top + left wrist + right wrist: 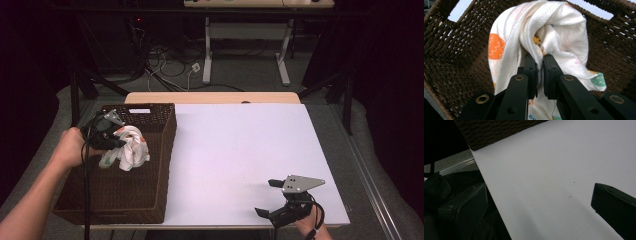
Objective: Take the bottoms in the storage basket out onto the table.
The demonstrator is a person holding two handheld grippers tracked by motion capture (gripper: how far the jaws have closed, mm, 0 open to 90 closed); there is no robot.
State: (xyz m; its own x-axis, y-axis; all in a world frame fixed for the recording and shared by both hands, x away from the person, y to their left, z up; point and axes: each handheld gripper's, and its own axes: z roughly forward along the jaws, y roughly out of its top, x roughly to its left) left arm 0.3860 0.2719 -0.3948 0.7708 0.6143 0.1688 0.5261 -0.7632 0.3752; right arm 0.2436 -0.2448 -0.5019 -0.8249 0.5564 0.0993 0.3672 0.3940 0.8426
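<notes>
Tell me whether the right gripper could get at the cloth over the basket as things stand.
Probably yes. The right gripper is open over bare white table, and nothing lies between it and the basket. But the left gripper holds the cloth pinched there.

The left forearm reaches in from the lower left, its hand (74,147) wrapped round the left tool (120,141), whose jaws are pinched nearly together on a fold of white cloth (554,35) (seen along the jaws in the left gripper view). The right tool (268,197) sits low at the near right, jaws spread wide apart
</notes>
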